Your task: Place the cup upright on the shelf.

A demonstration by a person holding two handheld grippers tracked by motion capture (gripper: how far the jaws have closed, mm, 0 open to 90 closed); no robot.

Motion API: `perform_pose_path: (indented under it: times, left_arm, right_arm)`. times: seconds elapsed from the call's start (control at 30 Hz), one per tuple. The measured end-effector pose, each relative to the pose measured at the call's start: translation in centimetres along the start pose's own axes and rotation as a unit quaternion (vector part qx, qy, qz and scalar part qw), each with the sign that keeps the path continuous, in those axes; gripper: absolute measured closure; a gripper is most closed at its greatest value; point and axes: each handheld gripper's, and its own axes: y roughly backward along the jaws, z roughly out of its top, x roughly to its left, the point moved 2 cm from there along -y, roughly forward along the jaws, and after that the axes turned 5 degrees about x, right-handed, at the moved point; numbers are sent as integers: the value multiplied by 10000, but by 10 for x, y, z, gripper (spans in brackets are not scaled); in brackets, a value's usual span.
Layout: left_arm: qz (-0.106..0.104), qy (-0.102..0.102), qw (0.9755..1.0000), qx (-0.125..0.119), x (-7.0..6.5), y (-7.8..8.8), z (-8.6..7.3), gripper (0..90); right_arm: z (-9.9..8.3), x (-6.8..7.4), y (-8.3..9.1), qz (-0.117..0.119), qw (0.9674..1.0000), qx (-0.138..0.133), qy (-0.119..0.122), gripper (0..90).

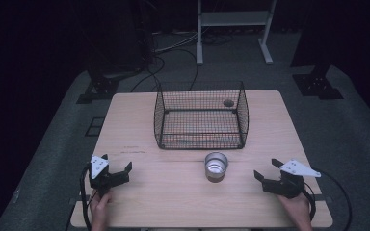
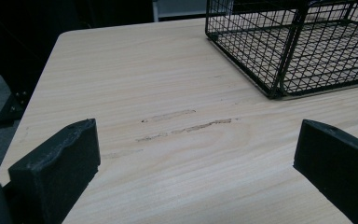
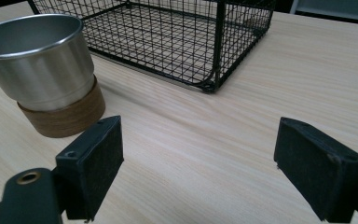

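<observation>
- A black wire basket (image 1: pixel 201 115) stands upright and open-topped on the table, at the middle of the high view, slightly toward the far edge. Nothing lies inside it; the wood shows through its mesh. Its near corner sits at the upper right of the left gripper view (image 2: pixel 279 51).
- A shiny metal cup (image 1: pixel 216 166) with a brown band round its base stands upright just below the basket in the high view, apart from it, and at the upper left of the right gripper view (image 3: pixel 46 70).

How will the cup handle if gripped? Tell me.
The cup looks like thin bare metal, so probably light and rigid, and its smooth wall may slip between the pads. It stands upright on a wide brown base, so a push likely slides it rather than tips it.
</observation>
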Motion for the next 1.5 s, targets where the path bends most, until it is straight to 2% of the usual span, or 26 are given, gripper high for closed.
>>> perform_pose_path:
  times: [0.77, 0.83, 0.93, 1.5]
  left_arm:
    - [1, -24, 10000, 19, 0, 0, 0, 0]
    - [2, -19, 10000, 17, -1, 0, 0, 0]
    - [1, -30, 10000, 21, -1, 0, 0, 0]
    - [4, -34, 10000, 17, -1, 1, 0, 0]
  right_arm:
    - [13, 13, 0, 343, 9988, 40, 334, 136]
    - [16, 16, 2, 458, 9985, -13, 296, 136]
    - [19, 20, 4, 518, 9980, -60, 369, 136]
    - [30, 43, -5, 803, 9939, 107, 751, 136]
